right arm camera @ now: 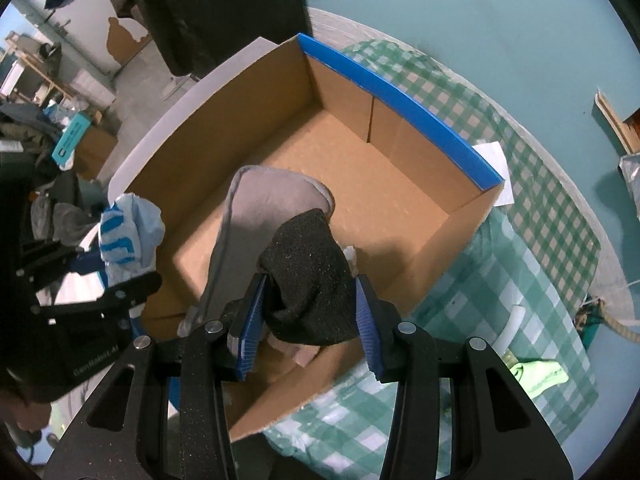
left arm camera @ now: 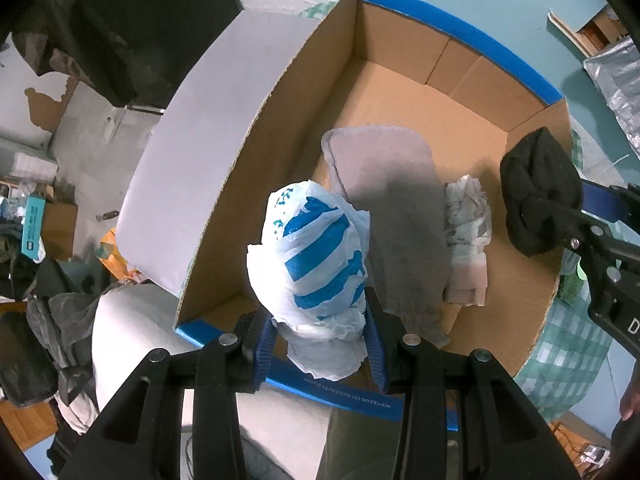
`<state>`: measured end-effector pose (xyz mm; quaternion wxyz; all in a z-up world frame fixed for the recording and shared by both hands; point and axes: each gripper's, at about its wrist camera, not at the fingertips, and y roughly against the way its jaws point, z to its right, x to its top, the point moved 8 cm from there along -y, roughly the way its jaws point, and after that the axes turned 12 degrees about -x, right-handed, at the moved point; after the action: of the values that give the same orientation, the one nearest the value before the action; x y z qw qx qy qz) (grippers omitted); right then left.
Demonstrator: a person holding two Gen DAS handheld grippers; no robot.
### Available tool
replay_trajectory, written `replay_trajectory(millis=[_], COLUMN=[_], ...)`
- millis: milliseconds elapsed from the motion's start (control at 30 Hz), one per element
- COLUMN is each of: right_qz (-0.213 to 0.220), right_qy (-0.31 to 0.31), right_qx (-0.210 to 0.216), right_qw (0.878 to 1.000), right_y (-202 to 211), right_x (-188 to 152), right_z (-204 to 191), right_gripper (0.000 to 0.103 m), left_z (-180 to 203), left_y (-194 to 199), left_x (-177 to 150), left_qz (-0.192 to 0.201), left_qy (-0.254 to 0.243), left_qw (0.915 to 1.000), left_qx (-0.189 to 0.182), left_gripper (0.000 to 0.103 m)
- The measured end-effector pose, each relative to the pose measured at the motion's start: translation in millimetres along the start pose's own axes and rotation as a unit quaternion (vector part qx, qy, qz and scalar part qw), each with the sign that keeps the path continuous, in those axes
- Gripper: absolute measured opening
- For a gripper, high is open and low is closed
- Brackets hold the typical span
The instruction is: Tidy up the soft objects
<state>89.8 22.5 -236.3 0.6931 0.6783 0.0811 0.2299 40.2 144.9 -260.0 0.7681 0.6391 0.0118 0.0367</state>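
Left wrist: left gripper (left arm camera: 320,344) clamped on white-and-blue plastic bag (left arm camera: 312,256), held above near edge of cardboard box (left arm camera: 400,96). Grey cloth (left arm camera: 396,216) and crumpled white bag (left arm camera: 468,216) lying inside.

Right wrist: right gripper (right arm camera: 308,316) pinching black knit cloth (right arm camera: 308,276) over box near wall, green checked tablecloth (right arm camera: 512,272) underneath.

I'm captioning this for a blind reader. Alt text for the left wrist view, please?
The left gripper holds a blue-striped plastic bag over an open cardboard box. A grey cloth lies inside, while the right gripper holds a black cloth.
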Motion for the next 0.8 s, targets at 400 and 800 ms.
replay_trajectory(millis=[400, 800], right_qz=[0.018, 0.031], right_qy=[-0.018, -0.037], right_qx=[-0.002, -0.02], right_qw=[1.0, 0.999], right_y=[5.9, 24.5], right_x=[10.4, 6.3], right_z=[0.6, 17.0], right_gripper=[0.062, 0.074], left_z=[2.3, 19.7], left_y=[11.0, 31.7], left_x=[4.9, 2.8], left_qz=[0.02, 0.043], left_qy=[0.002, -0.006], left_qw=[0.9998, 0.9988], left_qx=[-0.002, -0.022], left_gripper=[0.059, 0.066])
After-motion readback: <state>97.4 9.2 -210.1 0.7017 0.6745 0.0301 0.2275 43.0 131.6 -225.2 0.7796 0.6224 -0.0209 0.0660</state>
